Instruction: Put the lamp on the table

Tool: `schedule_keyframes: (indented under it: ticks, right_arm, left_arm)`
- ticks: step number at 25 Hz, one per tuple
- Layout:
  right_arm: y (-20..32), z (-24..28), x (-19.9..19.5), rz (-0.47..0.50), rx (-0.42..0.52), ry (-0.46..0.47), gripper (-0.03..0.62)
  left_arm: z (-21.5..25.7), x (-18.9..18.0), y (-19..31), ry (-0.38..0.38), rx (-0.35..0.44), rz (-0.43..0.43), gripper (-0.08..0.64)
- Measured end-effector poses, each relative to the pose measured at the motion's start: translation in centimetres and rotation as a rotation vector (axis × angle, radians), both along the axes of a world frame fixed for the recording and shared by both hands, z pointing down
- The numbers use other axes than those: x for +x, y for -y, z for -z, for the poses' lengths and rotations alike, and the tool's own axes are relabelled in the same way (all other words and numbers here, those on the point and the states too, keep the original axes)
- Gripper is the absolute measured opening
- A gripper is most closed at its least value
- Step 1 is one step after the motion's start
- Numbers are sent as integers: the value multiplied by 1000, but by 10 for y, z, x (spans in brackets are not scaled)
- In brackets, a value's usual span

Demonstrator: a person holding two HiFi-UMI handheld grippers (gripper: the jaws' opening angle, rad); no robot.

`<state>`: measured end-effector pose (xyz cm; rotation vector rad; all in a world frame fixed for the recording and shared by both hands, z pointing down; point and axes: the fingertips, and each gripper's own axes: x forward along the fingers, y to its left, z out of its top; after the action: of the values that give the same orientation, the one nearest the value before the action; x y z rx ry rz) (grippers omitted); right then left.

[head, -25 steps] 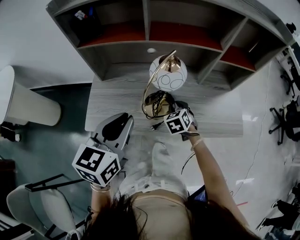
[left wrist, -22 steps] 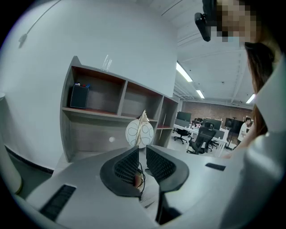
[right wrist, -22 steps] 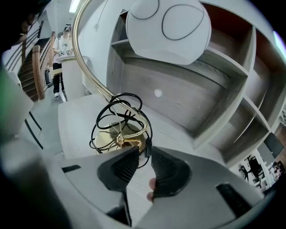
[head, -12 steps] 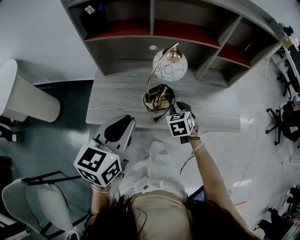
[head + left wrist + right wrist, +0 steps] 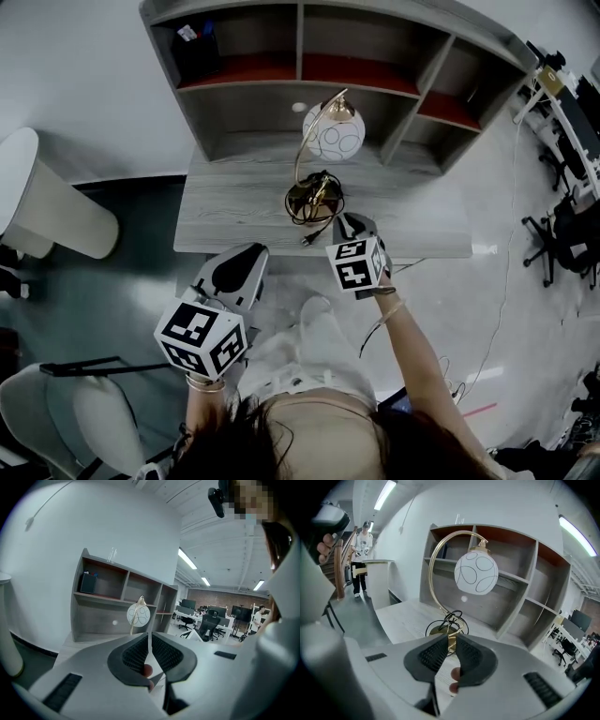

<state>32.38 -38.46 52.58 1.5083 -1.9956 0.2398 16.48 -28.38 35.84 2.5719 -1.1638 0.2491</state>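
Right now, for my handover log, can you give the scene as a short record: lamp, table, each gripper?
lamp: upright on the table, cord coiled at its base
table: grey wood
right gripper: clear of the lamp; jaws have just been closing, narrow gap, nothing between them
left gripper: short of the table; jaws together, empty
task: lamp looks placed
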Motion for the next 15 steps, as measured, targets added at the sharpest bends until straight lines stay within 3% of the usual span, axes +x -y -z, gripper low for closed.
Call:
schedule_keyframes:
  ticks: [9, 15]
  right_arm:
    - [-11, 20, -14, 30, 44, 45, 50]
    - [-24, 44, -11, 66, 98, 88, 41]
  left_arm:
    - [-1, -7, -2, -20, -12, 57, 25]
    - [0, 3, -4, 31, -24, 103, 20]
